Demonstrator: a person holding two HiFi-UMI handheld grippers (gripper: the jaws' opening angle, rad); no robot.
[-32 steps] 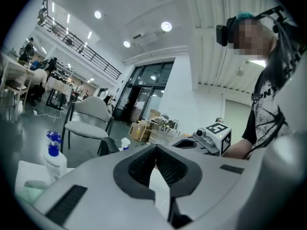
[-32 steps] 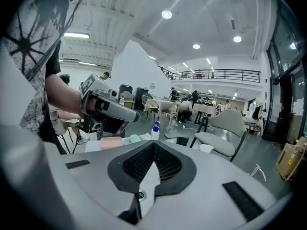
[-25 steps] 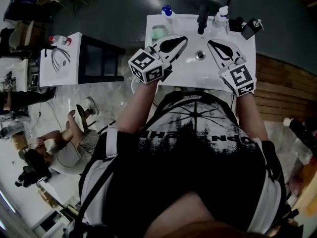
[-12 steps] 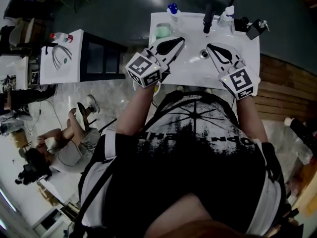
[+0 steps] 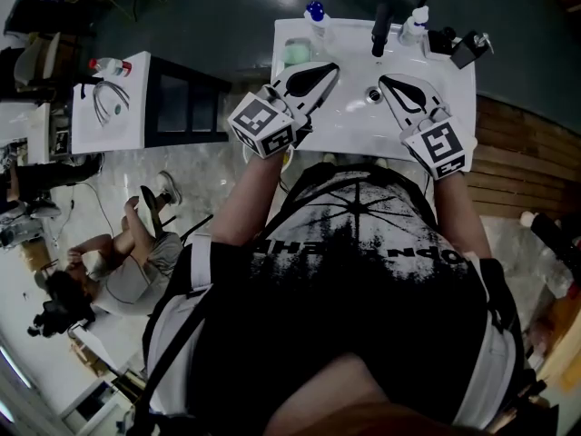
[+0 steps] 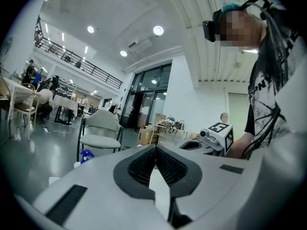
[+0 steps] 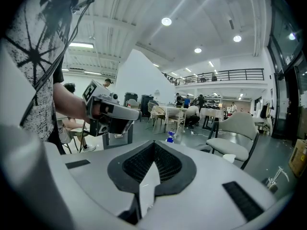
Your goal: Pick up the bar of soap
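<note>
We are getting ready to grab, and the bar of soap is not picked up yet. We are holding the left tool and the right tool above the white sink. Both tools are squeezing shut on nothing, with their ribbed black pads pressing together.

The soap is lying on the flat rim of the sink, just past the tip of the left tool and a little to its left. It is well apart from the right tool. We are guessing that this pale green block is the soap. It is looking smooth, with soft round corners, but it is too small to see more.

Past the tips, a blue-capped bottle is standing behind the soap, and a black tap is rising between the two tools.

For the next move, we are thinking the left tool needs to open its jaws wide. Then it needs to dip down around the soap's sides and close gently, because soap can be slippery.
</note>
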